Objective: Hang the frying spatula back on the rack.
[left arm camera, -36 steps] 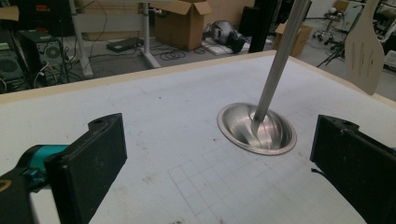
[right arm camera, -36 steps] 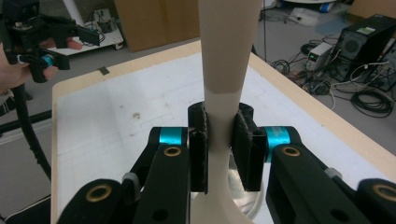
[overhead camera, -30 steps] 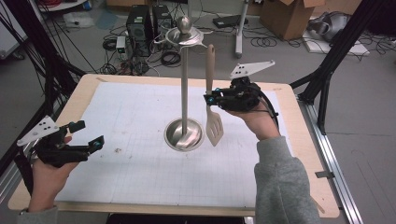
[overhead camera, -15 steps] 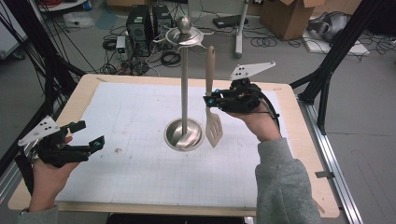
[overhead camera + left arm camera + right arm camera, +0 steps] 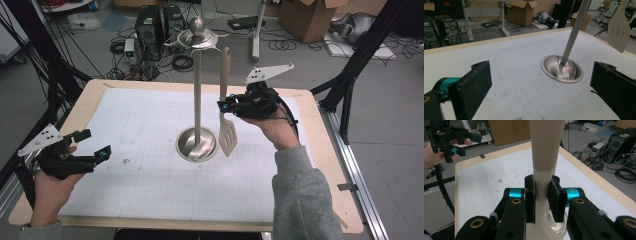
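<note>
From the high view, the right gripper [image 5: 226, 106] sits at about two o'clock of the table [image 5: 325, 165], clamped on a beige slotted spatula [image 5: 226, 120] held upright just beside the metal stand [image 5: 198, 100], blade hanging over the stand's base, while the left gripper [image 5: 92, 145] rests at eight o'clock with jaws apart and empty. Along the left gripper view, the stand's dish base [image 5: 561, 68] lies at one o'clock between the spread jaws, the spatula blade [image 5: 619, 31] at two. Close up in the right gripper view, both pads [image 5: 530, 197] press the spatula's neck [image 5: 541, 180].
</note>
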Demonstrator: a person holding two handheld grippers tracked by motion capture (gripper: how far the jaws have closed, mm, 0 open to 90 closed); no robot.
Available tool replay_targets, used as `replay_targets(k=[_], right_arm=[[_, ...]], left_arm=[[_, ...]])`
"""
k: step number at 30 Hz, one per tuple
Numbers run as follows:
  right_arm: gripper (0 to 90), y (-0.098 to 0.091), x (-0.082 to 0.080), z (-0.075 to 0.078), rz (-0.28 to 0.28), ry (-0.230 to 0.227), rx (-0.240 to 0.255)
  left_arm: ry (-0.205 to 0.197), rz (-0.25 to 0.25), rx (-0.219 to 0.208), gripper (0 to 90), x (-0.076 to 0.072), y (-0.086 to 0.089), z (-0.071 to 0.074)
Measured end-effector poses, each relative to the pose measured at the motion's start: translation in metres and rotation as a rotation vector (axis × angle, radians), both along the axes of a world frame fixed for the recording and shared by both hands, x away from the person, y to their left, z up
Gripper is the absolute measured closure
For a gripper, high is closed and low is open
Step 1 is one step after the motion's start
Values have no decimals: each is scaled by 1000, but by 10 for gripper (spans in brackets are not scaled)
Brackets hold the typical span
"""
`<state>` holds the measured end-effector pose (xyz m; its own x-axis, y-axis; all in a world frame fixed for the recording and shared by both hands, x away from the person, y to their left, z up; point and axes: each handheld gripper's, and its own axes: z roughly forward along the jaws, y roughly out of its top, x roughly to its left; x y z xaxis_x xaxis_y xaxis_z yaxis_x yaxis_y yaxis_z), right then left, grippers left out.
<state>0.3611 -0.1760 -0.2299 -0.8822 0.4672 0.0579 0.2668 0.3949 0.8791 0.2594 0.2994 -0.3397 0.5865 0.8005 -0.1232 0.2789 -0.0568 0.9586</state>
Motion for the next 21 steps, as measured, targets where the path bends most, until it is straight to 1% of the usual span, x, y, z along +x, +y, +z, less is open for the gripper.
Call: replay_targets(k=[3,12,18,21], right_arm=[[777,0,0,0,-2,-4,-5],[777,-2,4,0,0,12,3],[777,3,4,0,19,11,-5],[777,6,5,1,12,10,-14]], left_arm=[[0,-2,5,42,0,0,0],[2,-2,6,42,0,0,0],[0,0,3,42,0,1,0],[2,1,1,42,0,2,0]])
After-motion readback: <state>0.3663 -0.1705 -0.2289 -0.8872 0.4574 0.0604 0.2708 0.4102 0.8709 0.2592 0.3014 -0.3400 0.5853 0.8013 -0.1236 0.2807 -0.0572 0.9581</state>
